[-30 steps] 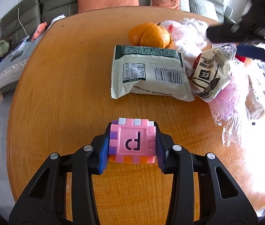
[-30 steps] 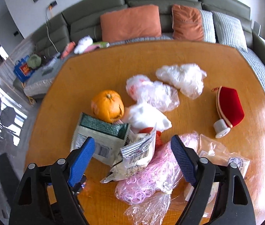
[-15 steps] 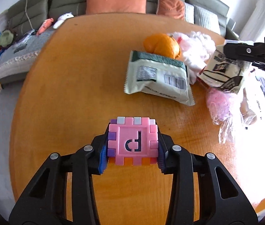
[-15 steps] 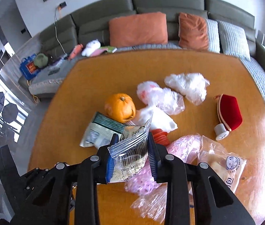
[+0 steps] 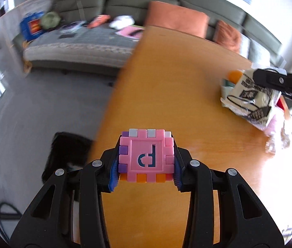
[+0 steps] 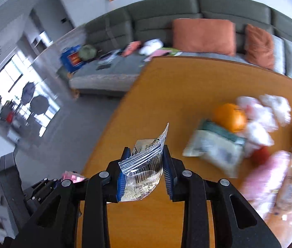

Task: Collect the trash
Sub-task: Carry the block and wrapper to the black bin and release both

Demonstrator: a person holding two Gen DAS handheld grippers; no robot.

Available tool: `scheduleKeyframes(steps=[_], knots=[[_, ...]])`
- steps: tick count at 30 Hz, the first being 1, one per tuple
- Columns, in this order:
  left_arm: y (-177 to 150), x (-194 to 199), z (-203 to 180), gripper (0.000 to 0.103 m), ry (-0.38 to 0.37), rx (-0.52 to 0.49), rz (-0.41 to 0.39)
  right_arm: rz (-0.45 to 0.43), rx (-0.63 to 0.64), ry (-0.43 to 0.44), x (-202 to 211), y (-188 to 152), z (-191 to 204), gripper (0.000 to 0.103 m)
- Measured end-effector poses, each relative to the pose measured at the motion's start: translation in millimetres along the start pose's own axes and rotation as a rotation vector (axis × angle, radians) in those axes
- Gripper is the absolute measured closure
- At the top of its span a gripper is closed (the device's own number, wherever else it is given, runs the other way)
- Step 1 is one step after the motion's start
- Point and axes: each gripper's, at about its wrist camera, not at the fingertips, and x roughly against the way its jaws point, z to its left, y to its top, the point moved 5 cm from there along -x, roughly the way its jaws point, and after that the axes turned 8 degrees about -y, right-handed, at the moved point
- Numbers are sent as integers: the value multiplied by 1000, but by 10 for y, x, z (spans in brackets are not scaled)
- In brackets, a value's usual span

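Step in hand: carry-off of picked trash.

Wrapper (image 6: 144,171) clamped in right gripper (image 6: 145,172) jaws, just closed on it, held above tabletop (image 6: 187,95) edge.

Cube (image 5: 147,155) clenched in left gripper (image 5: 146,165).

Bin (image 5: 67,150) seen on floor beside tabletop; next, likely, wrapper to be brought over it and released.

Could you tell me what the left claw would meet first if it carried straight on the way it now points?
Probably the bare wooden table near its left edge. The left claw, shut on the pink puzzle cube, points down at open tabletop. Depth is unclear.
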Motion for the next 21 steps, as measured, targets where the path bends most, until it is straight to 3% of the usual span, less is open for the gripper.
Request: scheduleKeyframes(steps=[8, 21], knots=[[-278, 364, 1230, 63, 123, 187, -23, 48, 174, 118, -294, -66, 1308, 70], [-566, 595, 2511, 63, 241, 338, -1, 137, 344, 227, -912, -47, 2891, 69]])
